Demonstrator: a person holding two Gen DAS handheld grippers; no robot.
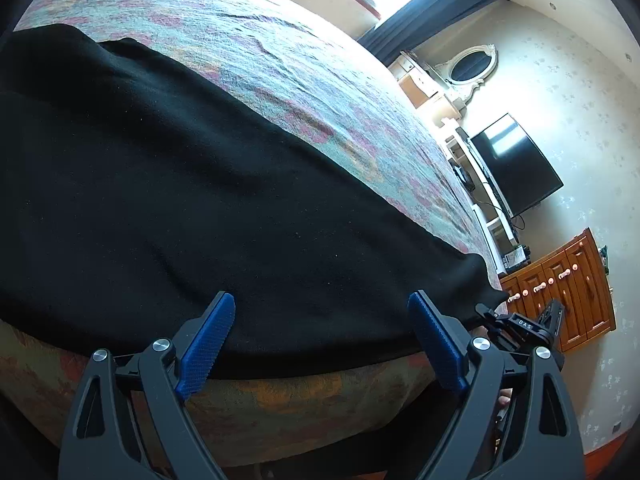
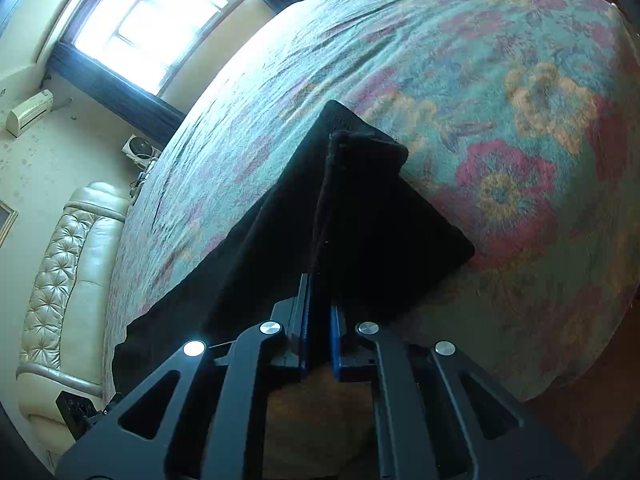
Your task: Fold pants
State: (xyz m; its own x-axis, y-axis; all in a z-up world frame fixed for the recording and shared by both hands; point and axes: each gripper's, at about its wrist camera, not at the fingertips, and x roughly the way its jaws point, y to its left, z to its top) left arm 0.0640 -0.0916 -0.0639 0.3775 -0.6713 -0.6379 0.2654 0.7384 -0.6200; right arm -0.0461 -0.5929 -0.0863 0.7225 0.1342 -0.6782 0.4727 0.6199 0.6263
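Black fabric pants, soft knit, laid flat along the near edge of a wide bed covered in a teal spread with red and yellow flowers; one end lifted off the spread. Left gripper, black frame with blue ribbed pads, spread wide just over the near edge of the pants, nothing between the pads. Right gripper, same make, pressed together and pinching the stitched hem end of the pants, which rises from the pads as a peaked fold above the bed. Beyond the bed, in the left wrist view: dark flat television on the wall, oval white-framed mirror, orange wooden cabinet. In the right wrist view: bright window with dark curtain, cream tufted leather sofa against the wall.
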